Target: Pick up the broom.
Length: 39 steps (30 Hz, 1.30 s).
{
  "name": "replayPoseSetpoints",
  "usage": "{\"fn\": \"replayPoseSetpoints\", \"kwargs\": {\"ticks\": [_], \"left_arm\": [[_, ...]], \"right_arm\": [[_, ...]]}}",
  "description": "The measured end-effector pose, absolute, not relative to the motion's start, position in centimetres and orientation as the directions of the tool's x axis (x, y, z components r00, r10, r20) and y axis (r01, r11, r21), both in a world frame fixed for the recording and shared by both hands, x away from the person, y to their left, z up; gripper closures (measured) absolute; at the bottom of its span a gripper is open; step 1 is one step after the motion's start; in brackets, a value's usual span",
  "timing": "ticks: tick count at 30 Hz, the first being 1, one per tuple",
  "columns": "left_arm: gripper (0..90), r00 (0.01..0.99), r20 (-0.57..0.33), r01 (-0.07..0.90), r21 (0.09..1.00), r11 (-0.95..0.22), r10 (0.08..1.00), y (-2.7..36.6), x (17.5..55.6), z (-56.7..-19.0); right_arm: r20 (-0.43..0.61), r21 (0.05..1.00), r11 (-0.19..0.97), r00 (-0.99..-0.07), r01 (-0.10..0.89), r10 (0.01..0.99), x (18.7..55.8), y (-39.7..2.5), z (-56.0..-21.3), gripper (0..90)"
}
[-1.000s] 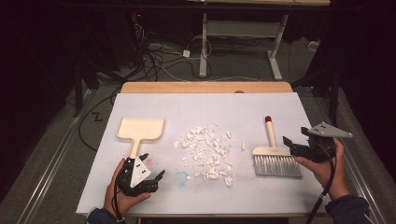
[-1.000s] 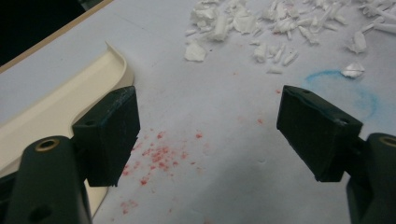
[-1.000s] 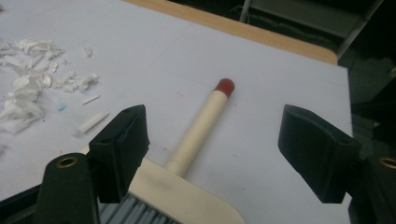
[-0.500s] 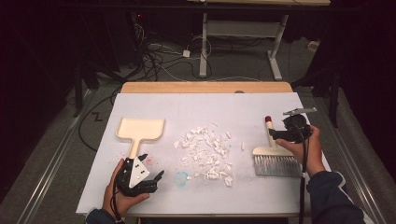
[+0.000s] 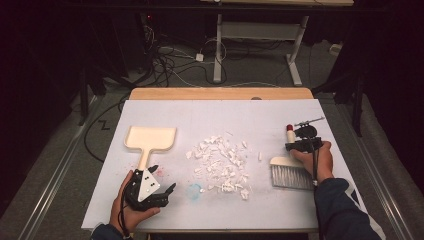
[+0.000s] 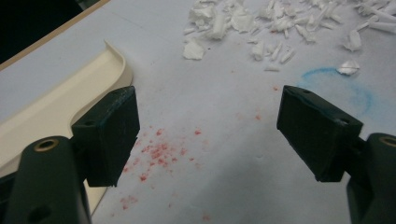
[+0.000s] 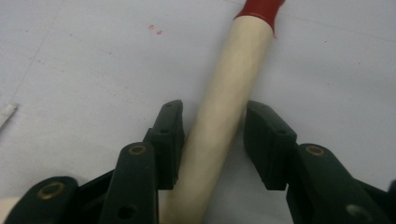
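A wooden brush lies at the right of the table, with pale bristles (image 5: 291, 176) and a red-tipped handle (image 7: 233, 70). My right gripper (image 5: 299, 145) (image 7: 214, 109) sits low over that handle, its jaws closed against both sides of it. A cream dustpan (image 5: 150, 138) (image 6: 60, 102) lies at the left, handle toward the person. My left gripper (image 5: 163, 177) (image 6: 208, 112) rests open just right of the dustpan's handle, with nothing between its jaws. A heap of white paper scraps (image 5: 220, 162) (image 6: 261, 28) lies mid-table between the two.
A white sheet (image 5: 200, 115) covers the wooden table. A blue ring mark (image 5: 194, 190) (image 6: 336, 88) and red specks (image 6: 159, 149) stain it near the left gripper. One stray scrap (image 5: 259, 156) lies left of the brush. Cables and desk legs stand on the floor beyond.
My right gripper moved left and away from the person, from beside the bristles to over the brush handle, and closed around it. The left gripper stayed put.
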<state>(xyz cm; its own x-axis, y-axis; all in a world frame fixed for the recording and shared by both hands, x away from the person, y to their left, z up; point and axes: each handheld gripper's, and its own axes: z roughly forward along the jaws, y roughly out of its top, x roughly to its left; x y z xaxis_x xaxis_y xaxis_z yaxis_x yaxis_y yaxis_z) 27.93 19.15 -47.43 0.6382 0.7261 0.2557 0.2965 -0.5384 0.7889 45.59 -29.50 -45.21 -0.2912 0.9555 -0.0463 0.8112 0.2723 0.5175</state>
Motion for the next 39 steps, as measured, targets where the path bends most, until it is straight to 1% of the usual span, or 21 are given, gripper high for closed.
{"fn": "replayPoseSetpoints", "kwargs": {"ticks": [4, 11, 17, 18, 19, 21, 22, 24, 27, 28, 29, 30, 33, 39], "left_arm": [[20.4, 0.641, 0.258, 0.296, 0.785, -0.544, 0.723, 19.0, 27.9, -47.4], [20.4, 0.646, 0.260, 0.302, 0.776, -0.553, 0.718, 18.8, 28.0, -47.5], [20.5, 0.641, 0.252, 0.307, 0.782, -0.543, 0.725, 19.0, 28.0, -47.5], [20.4, 0.640, 0.251, 0.307, 0.782, -0.542, 0.726, 19.0, 28.0, -47.5], [20.4, 0.640, 0.252, 0.307, 0.783, -0.541, 0.726, 19.0, 28.0, -47.5], [20.3, 0.638, 0.253, 0.305, 0.784, -0.540, 0.727, 19.1, 27.9, -47.5], [20.3, 0.638, 0.252, 0.306, 0.785, -0.539, 0.728, 19.1, 27.9, -47.5], [20.4, 0.636, 0.249, 0.308, 0.785, -0.537, 0.730, 19.1, 27.9, -47.5], [20.4, 0.637, 0.251, 0.307, 0.785, -0.539, 0.729, 19.1, 27.9, -47.4], [20.4, 0.637, 0.252, 0.308, 0.784, -0.539, 0.729, 19.0, 27.9, -47.4], [20.4, 0.637, 0.253, 0.306, 0.785, -0.539, 0.729, 19.0, 27.9, -47.4], [20.4, 0.637, 0.252, 0.305, 0.785, -0.539, 0.728, 19.0, 27.9, -47.4], [20.4, 0.636, 0.250, 0.308, 0.785, -0.538, 0.730, 18.9, 27.9, -47.4], [20.3, 0.634, 0.249, 0.308, 0.787, -0.535, 0.732, 19.0, 27.9, -47.4]], "right_arm": [[-0.045, 0.530, 0.275, -0.298, 0.802, 0.954, 45.4, -29.1, -45.3, 71.0], [-0.042, 0.535, 0.292, -0.320, 0.793, 0.947, 45.4, -29.3, -45.3, 71.2], [-0.007, 0.571, 0.286, -0.344, 0.769, 0.939, 45.0, -29.9, -45.1, 71.3], [0.000, 0.602, 0.283, -0.355, 0.747, 0.935, 44.6, -30.2, -44.8, 71.3], [0.000, 0.602, 0.283, -0.355, 0.747, 0.935, 44.6, -30.2, -44.8, 71.3], [0.015, 0.652, 0.267, -0.364, 0.710, 0.931, 43.7, -30.8, -43.9, 71.3], [0.015, 0.652, 0.267, -0.364, 0.710, 0.931, 43.7, -30.8, -43.9, 71.3], [0.034, 0.704, 0.237, -0.365, 0.669, 0.930, 42.7, -31.5, -42.9, 71.3], [0.034, 0.745, 0.222, -0.369, 0.629, 0.929, 41.7, -32.0, -42.0, 71.4], [0.034, 0.745, 0.222, -0.369, 0.629, 0.929, 41.7, -32.0, -42.0, 71.4], [0.035, 0.769, 0.216, -0.376, 0.601, 0.926, 41.0, -32.2, -41.4, 71.3], [0.035, 0.769, 0.216, -0.376, 0.601, 0.926, 41.0, -32.2, -41.4, 71.3], [0.033, 0.806, 0.206, -0.390, 0.555, 0.920, 39.9, -32.6, -40.6, 71.5], [0.027, 0.840, 0.202, -0.410, 0.503, 0.911, 38.6, -32.7, -39.6, 71.5]]}}
